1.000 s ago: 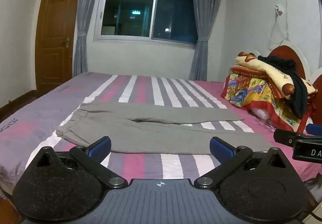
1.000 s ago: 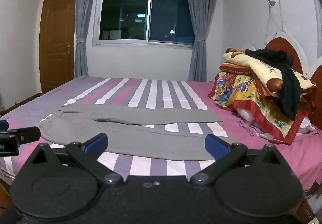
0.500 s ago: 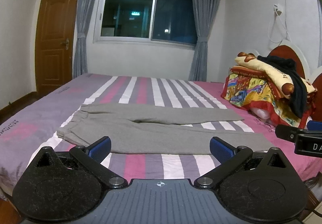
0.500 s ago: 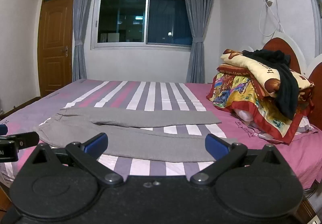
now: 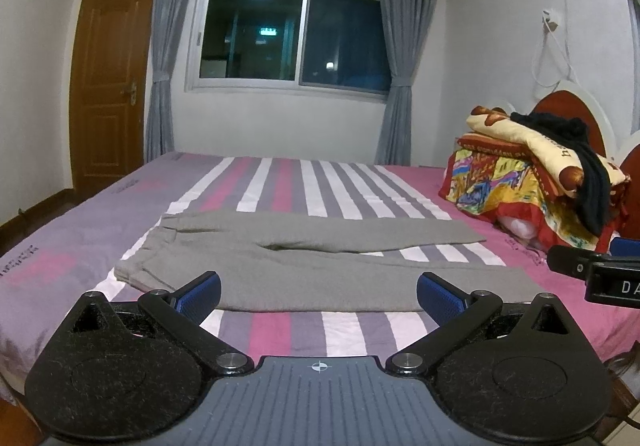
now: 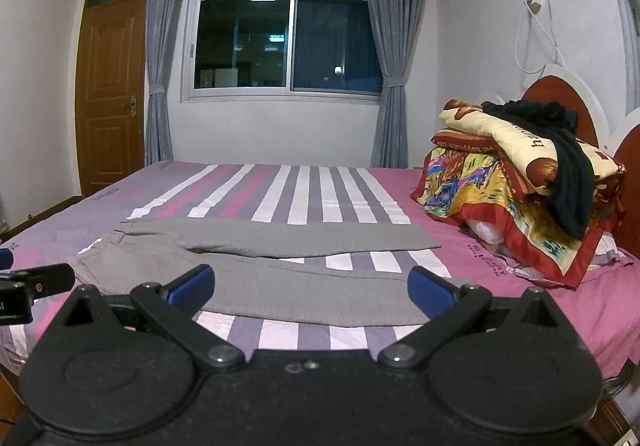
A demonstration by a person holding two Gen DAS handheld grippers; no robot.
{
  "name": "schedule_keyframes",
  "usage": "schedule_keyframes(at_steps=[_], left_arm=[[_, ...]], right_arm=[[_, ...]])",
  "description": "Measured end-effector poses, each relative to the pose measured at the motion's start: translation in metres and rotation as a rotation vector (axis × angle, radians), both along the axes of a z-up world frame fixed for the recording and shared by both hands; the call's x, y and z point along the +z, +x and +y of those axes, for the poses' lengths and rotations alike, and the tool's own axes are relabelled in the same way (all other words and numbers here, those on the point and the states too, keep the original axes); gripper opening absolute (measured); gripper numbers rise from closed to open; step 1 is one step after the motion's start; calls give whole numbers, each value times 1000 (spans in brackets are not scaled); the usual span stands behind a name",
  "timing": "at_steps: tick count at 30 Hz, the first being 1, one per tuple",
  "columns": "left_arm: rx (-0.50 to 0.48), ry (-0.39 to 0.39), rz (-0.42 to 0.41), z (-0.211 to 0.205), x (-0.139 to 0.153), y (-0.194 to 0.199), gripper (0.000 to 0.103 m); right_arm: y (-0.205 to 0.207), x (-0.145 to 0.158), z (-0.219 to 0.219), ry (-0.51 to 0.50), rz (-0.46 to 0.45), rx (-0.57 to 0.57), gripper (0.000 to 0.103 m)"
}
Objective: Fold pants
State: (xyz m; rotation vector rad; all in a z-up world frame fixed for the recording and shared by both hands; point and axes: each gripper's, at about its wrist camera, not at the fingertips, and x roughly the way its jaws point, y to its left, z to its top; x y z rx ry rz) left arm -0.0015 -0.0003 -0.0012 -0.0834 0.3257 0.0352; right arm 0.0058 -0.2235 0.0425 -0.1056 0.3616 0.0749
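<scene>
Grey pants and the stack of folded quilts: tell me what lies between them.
Only bare bed sheet separates the grey pants from the stack of folded quilts; nothing else lies there. The right wrist view shows it best.

grey pants (image 5: 320, 270), striped bedsheet (image 5: 280, 181) (pink, purple, white)

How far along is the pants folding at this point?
Done: only the layout. The grey pants lie flat on the striped bed, legs spread apart, no fold visible. In hand: nothing; the left gripper and right gripper are open, short of the cloth. Left: every fold.
</scene>
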Motion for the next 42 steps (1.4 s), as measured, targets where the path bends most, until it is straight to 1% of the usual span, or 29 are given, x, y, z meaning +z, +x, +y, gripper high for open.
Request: schedule_keyframes(at_steps=[19,42], left_arm=[[-4,6,-8,0,4,0,103],[-2,8,-9,-1,4,0,103]], right_arm=[[-1,6,3,-5,-12,1,103],[-2,4,3,-3,-15,0,103]])
